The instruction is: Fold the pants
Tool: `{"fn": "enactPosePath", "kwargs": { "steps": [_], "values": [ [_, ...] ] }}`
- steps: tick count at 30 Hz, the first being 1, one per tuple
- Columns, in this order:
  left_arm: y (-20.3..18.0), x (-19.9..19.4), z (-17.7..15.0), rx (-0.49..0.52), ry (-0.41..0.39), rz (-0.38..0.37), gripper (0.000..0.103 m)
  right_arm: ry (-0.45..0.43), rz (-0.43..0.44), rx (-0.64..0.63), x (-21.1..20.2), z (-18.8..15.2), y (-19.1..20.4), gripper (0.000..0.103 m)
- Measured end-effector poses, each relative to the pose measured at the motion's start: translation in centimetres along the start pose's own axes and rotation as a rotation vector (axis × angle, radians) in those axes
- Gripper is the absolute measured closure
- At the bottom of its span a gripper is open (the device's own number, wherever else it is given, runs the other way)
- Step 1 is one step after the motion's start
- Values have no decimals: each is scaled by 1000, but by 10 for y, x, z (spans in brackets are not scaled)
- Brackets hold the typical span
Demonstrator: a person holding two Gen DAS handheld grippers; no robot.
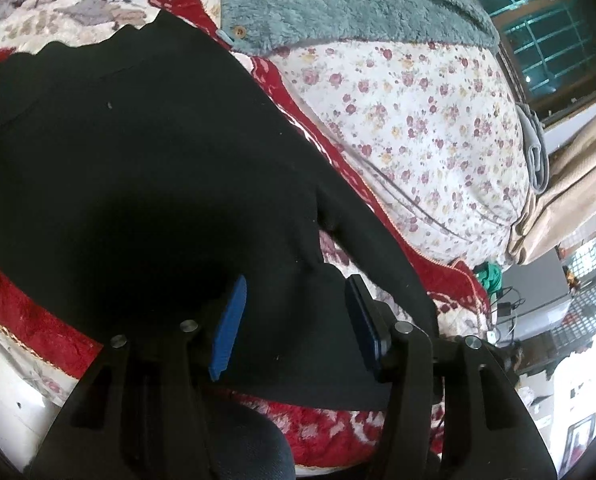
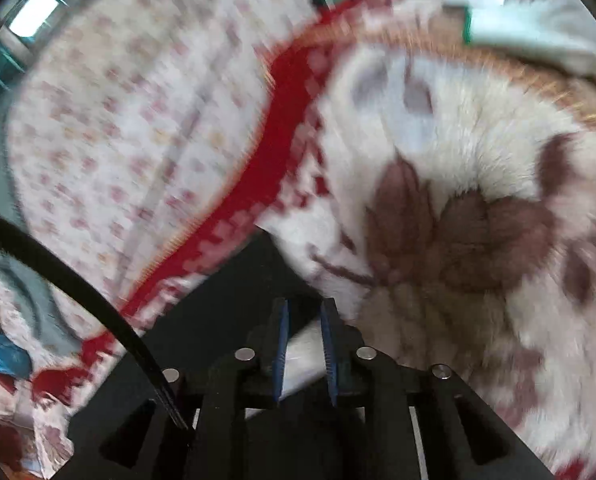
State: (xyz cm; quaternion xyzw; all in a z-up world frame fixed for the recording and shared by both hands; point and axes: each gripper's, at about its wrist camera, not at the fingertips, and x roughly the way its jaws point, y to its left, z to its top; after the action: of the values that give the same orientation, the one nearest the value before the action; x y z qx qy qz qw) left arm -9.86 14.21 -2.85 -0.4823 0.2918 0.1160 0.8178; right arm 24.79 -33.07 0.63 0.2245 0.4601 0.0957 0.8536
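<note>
The bed (image 1: 410, 128) fills both views, with a floral quilt over it and a red-bordered plush blanket (image 1: 13, 304) under the work, and I read the fold as partly done at best. The pants (image 1: 145, 152) lie dark and mostly flat across the blanket in the left wrist view, one leg running down toward the lower right, with a notch where blanket shows between the cloth; I cannot tell how many layers are stacked, so I judge at least one fold remains. A grey fleece garment (image 1: 338, 4) sits at the far side of the bed, just beyond the waist end of the pants, so there is little spare room that way. To the right the quilt is bare until the bed's edge, where a tan curtain and floor clutter begin; that is my open room. The near hem of the pants lies close to the blanket's red border and the bed's edge below me. My left gripper (image 1: 293, 320) stands open over the leg, pads astride the cloth but not pinching it. The right wrist view is blurred; my right gripper (image 2: 304, 344) is slightly parted with only pale blanket showing between the pads, holding nothing, a dark corner of pants just to its left.
</note>
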Motion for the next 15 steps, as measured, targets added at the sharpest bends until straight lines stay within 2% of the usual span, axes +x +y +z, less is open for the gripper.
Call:
{"fn": "enactPosePath", "kwargs": {
  "steps": [2,4,5,6,7,8,9,10,12,15],
  "values": [
    [5,-2,2,-27,-4,-16,52,-70,59,-20,-19,-20,15,73],
    [8,-9,10,-38,3,-30,52,-123,97,-111,-28,-46,33,70],
    [8,-15,16,-27,-4,-32,52,-131,100,-149,-28,-55,40,70],
    [7,-24,28,6,-20,-30,51,-100,112,-152,-25,-59,44,70],
    [7,-31,39,35,-33,-25,47,-80,154,-157,-24,-61,45,70],
    [7,-39,56,73,-52,-9,35,-86,155,-160,-25,-60,46,70],
    [8,-48,79,115,-72,15,28,-98,140,-161,-26,-59,45,70],
    [9,-52,94,137,-80,32,27,-100,135,-154,-26,-58,43,69],
    [15,-55,147,195,-82,113,23,-76,134,-131,-19,-58,40,69],
    [29,-28,216,289,42,200,22,-29,135,-104,-6,-58,36,69]
  ]
}}
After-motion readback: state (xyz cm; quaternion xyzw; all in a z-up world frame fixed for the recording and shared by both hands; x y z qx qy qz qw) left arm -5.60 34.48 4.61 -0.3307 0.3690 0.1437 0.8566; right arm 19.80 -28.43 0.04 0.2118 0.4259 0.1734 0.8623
